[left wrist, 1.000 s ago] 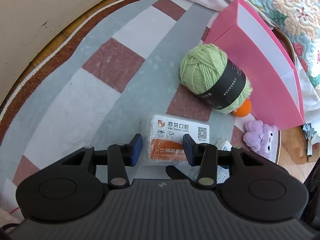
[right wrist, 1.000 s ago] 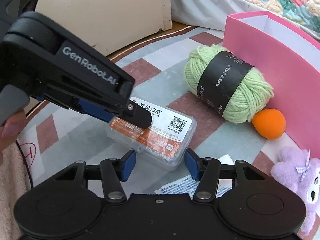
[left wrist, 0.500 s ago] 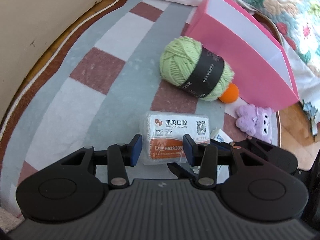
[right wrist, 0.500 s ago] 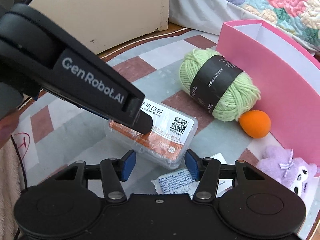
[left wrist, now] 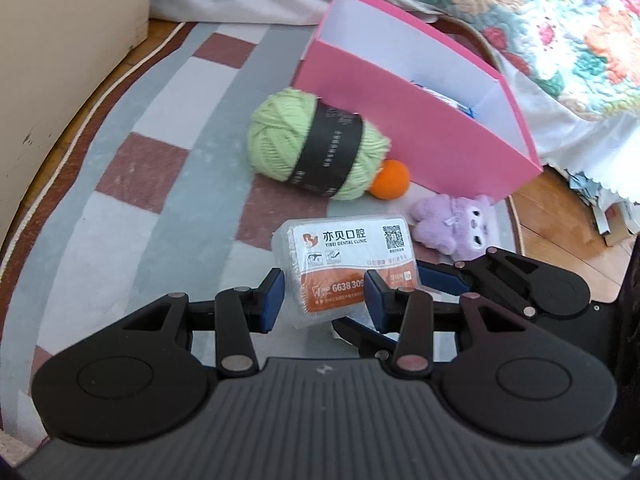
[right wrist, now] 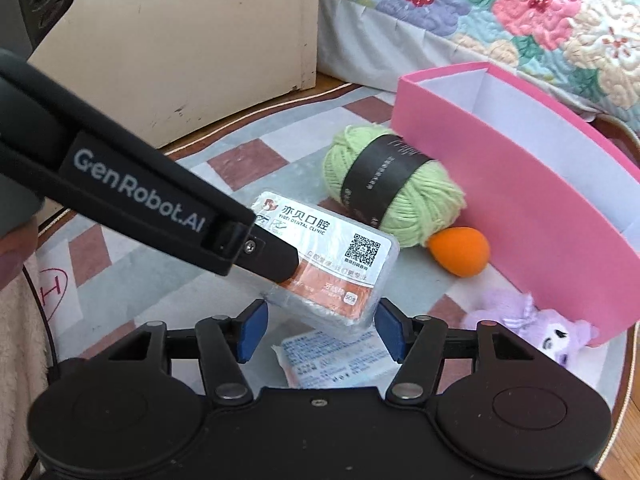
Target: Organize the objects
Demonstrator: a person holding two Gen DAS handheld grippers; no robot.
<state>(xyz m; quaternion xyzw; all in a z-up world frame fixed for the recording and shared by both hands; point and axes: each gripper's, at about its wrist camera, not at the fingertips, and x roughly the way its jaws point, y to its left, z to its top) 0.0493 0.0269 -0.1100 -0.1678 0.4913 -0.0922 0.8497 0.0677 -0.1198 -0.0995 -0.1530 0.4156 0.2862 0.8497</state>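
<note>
Although the pink box [left wrist: 420, 132] stands open at the top, its near wall hides nearly all of its inside; only a sliver of something white and blue shows over the rim, too little to name. One green ball of yarn [left wrist: 316, 148] leans against that wall and covers part of the single orange ball [left wrist: 390, 180] behind it. One purple plush toy [left wrist: 452, 224] lies just beside the pink box, partly cut off by the right gripper's frame in the right wrist view. One printed paper packet [right wrist: 336, 360] lies on the checked rug [left wrist: 160, 200], half hidden under that gripper. At the left edge of the right wrist view a fingertip [right wrist: 12, 256] of the person shows, blurred.

One clear plastic case [left wrist: 344, 268] with a white and orange label is the thing in hand. The left gripper [left wrist: 324, 300] has its blue pads narrowly set and clamped on the case's near end, holding it tilted above the rug and over the packet. The right gripper [right wrist: 320, 332] has its fingers about half apart; its jaws have just been opening. The lower corner of the case sits between them, and the pads do not press on it.
</note>
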